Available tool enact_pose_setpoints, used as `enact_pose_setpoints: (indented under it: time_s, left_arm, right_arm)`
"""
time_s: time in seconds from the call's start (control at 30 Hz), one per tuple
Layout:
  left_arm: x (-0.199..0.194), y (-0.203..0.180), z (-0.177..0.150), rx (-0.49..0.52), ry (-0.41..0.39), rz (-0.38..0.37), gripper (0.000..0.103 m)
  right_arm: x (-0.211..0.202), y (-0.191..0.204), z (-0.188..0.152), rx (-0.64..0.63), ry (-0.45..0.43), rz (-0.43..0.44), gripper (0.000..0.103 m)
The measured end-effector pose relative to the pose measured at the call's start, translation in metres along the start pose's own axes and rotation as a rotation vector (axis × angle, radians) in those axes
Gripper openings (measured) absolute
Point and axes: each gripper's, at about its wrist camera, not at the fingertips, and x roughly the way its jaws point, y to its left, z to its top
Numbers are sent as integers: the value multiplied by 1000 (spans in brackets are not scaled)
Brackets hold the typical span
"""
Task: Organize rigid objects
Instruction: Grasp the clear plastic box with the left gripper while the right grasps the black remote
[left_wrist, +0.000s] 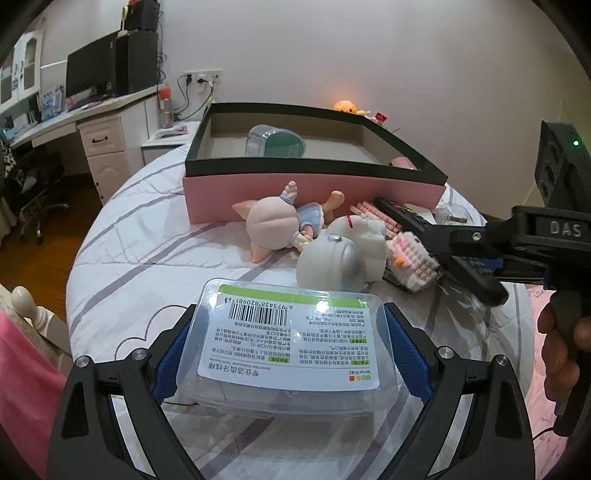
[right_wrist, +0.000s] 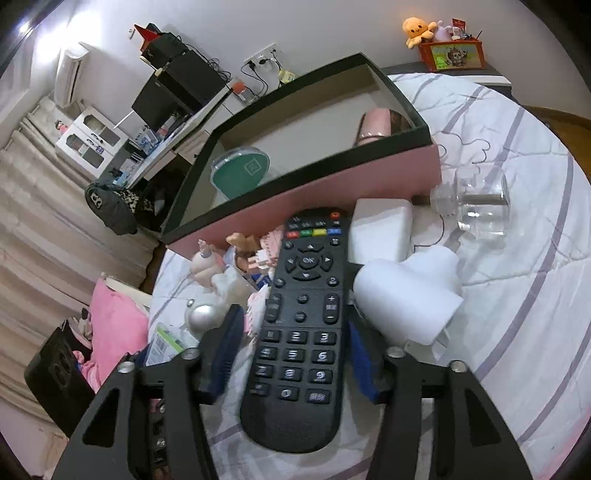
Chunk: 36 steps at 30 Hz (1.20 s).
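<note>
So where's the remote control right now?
In the right wrist view the remote control lies between the fingers of the right hand-held gripper, its top end by the pink box, white figurine to its right.

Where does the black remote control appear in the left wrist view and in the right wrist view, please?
Left wrist view: the black remote control lies right of centre, by the pink box's front wall, mostly hidden by the right gripper.
Right wrist view: it fills the centre, between the right gripper's blue pads.
Shared landmark: the pink box with the black rim, just beyond the remote.
</note>
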Motion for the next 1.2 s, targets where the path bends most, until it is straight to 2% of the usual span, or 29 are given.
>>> enact_pose_setpoints:
  time_s: [0.13,0.2,0.27,0.43,0.8,0.83,0.87,1.03,1.17,1.2]
  left_arm:
    - [0,1,2,-6,-4,5,95]
    - [-1,2,1,-5,-4,4,95]
    - [-1,2,1,-5,-7,7,94]
    - [-5,6,3,-20,-22,19,94]
    - [-16,11,7,-36,-46,37,94]
    - [-17,11,7,-37,-47,37,94]
    - [-17,11,7,-37,-48,38,94]
    - [-18,11,7,-33,-47,39,94]
    - [-18,9,6,-36,-42,35,94]
    - [-18,9,6,-36,-40,35,94]
  right_arm:
    - [1,1,0,-6,-7,-9,63]
    - [3,4,-1,-14,-16,-29,59]
    - [3,8,-1,-41,-26,-57,45]
    - [-2,6,0,-57,-55,-76,37]
    - [-10,11,-1,-121,-74,-71,35]
    - [-9,11,-2,-124,-73,-70,24]
    - [-9,11,-2,-125,-70,-69,20]
    - [-4,8,2,-134,-50,-86,21]
    - [5,9,8,-144,-30,-116,32]
    - [8,7,8,-137,-21,-107,32]
